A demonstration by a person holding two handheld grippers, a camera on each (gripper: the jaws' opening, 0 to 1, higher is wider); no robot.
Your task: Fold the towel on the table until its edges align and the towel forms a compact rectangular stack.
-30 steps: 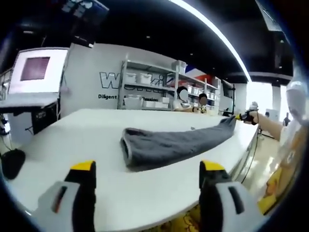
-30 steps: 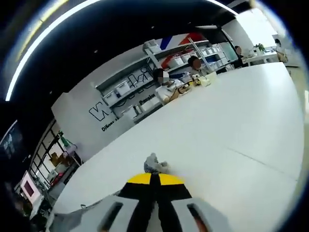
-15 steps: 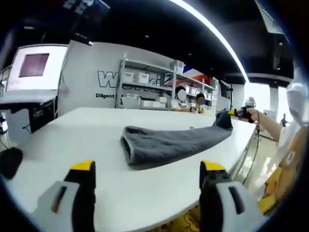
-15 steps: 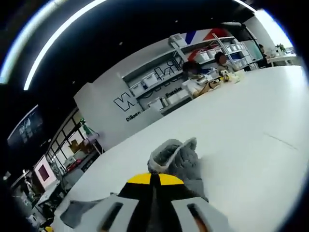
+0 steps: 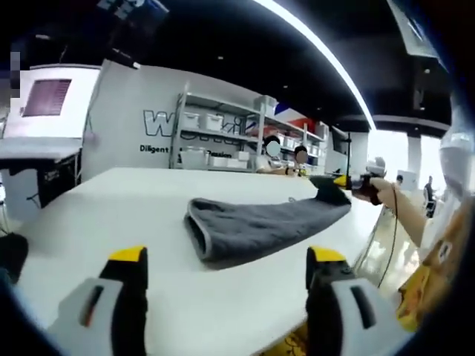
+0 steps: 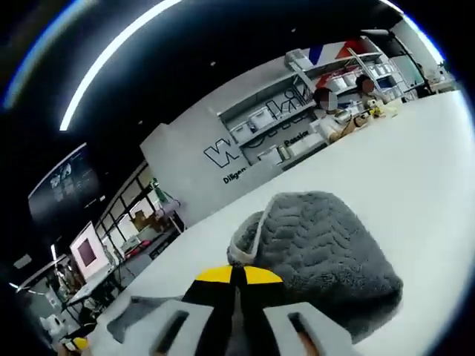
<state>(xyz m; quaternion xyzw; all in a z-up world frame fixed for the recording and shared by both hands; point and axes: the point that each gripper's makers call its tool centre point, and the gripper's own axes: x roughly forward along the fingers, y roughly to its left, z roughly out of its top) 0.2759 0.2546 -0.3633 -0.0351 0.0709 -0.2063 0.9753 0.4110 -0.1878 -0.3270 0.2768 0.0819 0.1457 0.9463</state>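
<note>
Wide white table (image 5: 111, 200) here, and plenty of bare top all around the towel (image 5: 252, 226). In the left gripper view the grey towel lies as a long band across the middle of the table, its thick folded end nearest the camera and its far end running out toward the table's right edge. That right edge drops off to the floor just beyond the cloth. Open surface stretches on the near side and off to the left.

The left gripper (image 5: 226, 293) hangs low over the near edge of the table, jaws spread wide apart, nothing between them, touching nothing. The towel sits well ahead of it.

At the far end of the towel the right gripper (image 5: 343, 182) has the cloth's end lifted off the table, with the person's hand (image 5: 371, 187) behind it. In the right gripper view, that gripper (image 6: 237, 278) has its yellow-tipped jaws pressed tight together on the towel (image 6: 326, 245), clamping a hemmed edge. The ribbed grey cloth bulges up in a rounded hump just past the tips and drapes to the right. White table (image 6: 423, 163) spreads clear beyond it.

Along the back wall stand shelves (image 5: 223, 137) with white bins, and two people (image 5: 286, 159) sit at the table's far side.
</note>
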